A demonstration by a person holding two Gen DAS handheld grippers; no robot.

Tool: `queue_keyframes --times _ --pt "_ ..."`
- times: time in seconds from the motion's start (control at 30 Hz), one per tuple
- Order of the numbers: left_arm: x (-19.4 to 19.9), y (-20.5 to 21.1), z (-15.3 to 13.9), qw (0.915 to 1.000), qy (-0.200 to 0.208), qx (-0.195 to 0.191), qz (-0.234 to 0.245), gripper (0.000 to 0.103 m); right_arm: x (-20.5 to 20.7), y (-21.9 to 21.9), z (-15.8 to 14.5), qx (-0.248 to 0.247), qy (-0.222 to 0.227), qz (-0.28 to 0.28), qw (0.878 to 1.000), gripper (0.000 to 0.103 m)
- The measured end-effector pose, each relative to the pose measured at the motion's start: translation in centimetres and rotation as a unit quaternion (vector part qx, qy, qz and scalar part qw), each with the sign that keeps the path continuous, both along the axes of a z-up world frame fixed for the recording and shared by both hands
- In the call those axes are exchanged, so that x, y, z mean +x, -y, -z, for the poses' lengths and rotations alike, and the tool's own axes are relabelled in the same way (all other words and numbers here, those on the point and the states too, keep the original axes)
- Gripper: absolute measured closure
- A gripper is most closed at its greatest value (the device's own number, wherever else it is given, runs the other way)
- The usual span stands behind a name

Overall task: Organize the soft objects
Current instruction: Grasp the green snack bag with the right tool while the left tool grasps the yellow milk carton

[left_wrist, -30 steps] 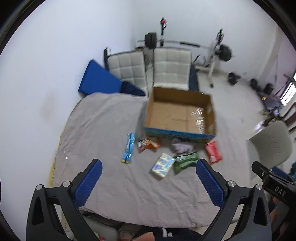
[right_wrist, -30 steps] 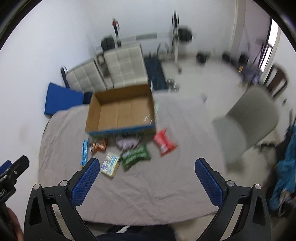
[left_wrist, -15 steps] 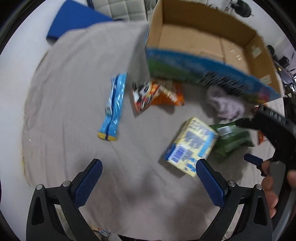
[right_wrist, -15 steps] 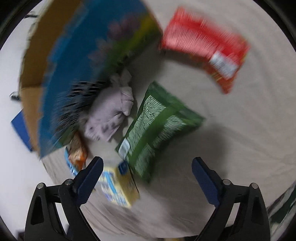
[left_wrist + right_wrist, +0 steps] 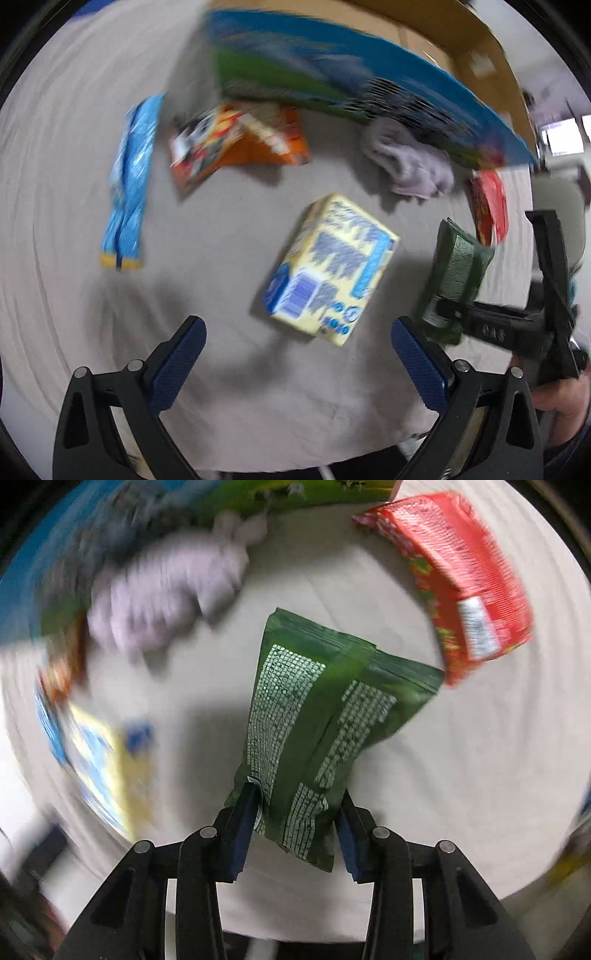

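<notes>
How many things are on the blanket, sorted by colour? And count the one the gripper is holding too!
Blue: 1, blue packet
Orange: 1, orange bag
Purple: 1, purple cloth
Yellow: 1, yellow box
Red: 1, red bag
Green: 1, green bag, held by right gripper
Total: 6
</notes>
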State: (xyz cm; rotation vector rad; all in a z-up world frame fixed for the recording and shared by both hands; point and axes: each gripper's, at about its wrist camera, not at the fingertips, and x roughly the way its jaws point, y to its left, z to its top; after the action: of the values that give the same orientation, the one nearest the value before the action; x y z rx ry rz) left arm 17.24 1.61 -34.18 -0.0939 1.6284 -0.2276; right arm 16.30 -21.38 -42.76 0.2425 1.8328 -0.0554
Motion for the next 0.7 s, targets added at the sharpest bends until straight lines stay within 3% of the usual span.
queue_keyframes --times 0.03,0.07,0.13,0.2,0.3,0.37,0.43,0.5,0.57,0.7 --pt "0.4 1.0 0.2 0.9998 0.001 0.007 0.019 0.001 -0.5 0.0 -0.4 -0.017 0.000 -0.022 1.000 0.056" --pt "0.9 1.7 0.7 0.9995 0.001 0.012 0.031 0.001 -1.0 0.6 -0.7 -0.043 0.000 -0.022 0.999 0.043" --pt "1.8 3.1 1.4 0.9988 -0.006 0.011 0.047 0.001 -1.7 1.8 -1.0 -0.053 0.008 0.019 0.998 0.029" --pt "2.4 4.7 2.4 0.9973 -0.019 0.011 0.070 0.007 -2.1 2.6 -1.5 -0.027 0.028 0.072 0.997 0.029" --pt "2.5 7.3 3.8 0.9893 -0.017 0.063 0.131 0.020 -2.4 2.4 -1.6 -0.017 0.032 0.100 0.994 0.028" --pt "2.4 8.2 4.7 0.9843 -0.018 0.088 0.152 0.042 -1.7 2.8 -2.4 -0.019 0.028 0.107 0.994 0.028" --pt "2.6 7.8 5.3 0.9892 -0.038 0.080 0.117 0.043 -1.3 1.8 -2.2 -0.026 0.032 0.102 0.994 0.028" --pt "2.5 6.5 5.4 0.9951 -0.066 0.053 0.051 0.043 -0.4 1.1 -1.3 -0.042 0.037 0.086 0.995 0.030" --pt "1.8 5.1 5.5 0.9956 -0.088 0.033 0.002 0.043 -0.2 -0.1 -1.0 -0.052 0.042 0.063 0.996 0.052" --pt "1.3 3.9 5.7 0.9958 -0.080 0.022 -0.038 0.040 0.3 -3.4 0.2 -0.061 0.039 0.027 0.997 0.052"
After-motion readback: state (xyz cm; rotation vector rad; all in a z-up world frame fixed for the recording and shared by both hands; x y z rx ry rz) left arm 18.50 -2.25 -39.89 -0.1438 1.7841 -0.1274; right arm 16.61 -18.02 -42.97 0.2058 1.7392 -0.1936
